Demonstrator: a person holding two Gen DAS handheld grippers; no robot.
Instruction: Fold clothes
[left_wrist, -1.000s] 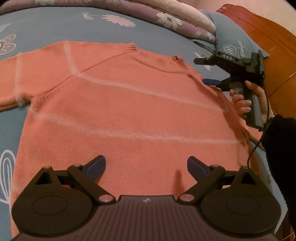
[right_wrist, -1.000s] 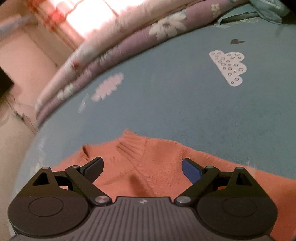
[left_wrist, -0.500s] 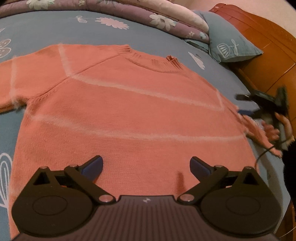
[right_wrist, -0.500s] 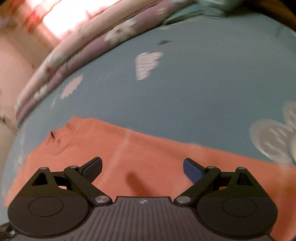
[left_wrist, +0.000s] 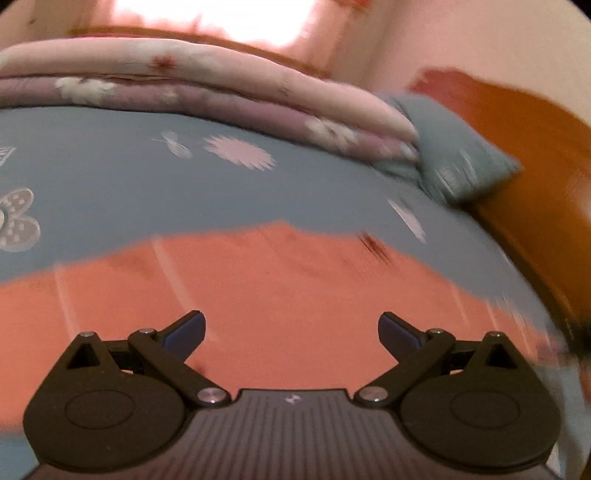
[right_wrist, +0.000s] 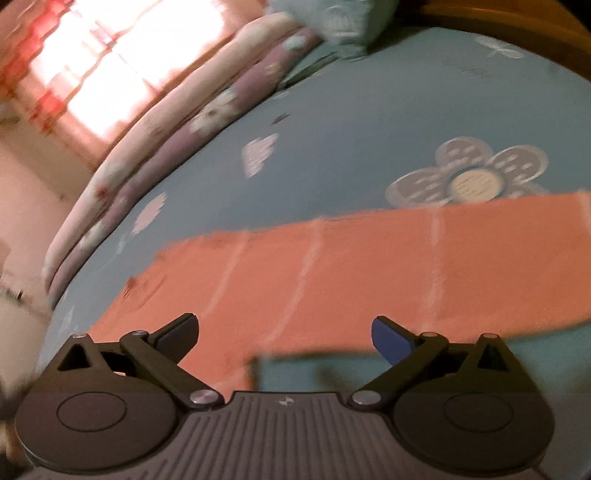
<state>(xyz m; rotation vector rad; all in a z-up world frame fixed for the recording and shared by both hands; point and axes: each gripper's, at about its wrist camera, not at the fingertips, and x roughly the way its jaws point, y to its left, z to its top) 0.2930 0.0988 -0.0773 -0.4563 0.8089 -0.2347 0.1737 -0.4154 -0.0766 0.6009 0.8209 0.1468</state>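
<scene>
My orange knitted sweater with pale stripes (left_wrist: 295, 295) lies flat on the blue bed sheet printed with white flowers (left_wrist: 110, 177). A folded pink and purple floral quilt (left_wrist: 207, 85) runs along the bed's far edge, a grey-blue pillow (left_wrist: 454, 155) by the wooden headboard (left_wrist: 535, 147). My left gripper (left_wrist: 291, 330) and right gripper (right_wrist: 284, 334) both gape wide, empty. Motion blur smears the neckline; the sleeves are cut off.
</scene>
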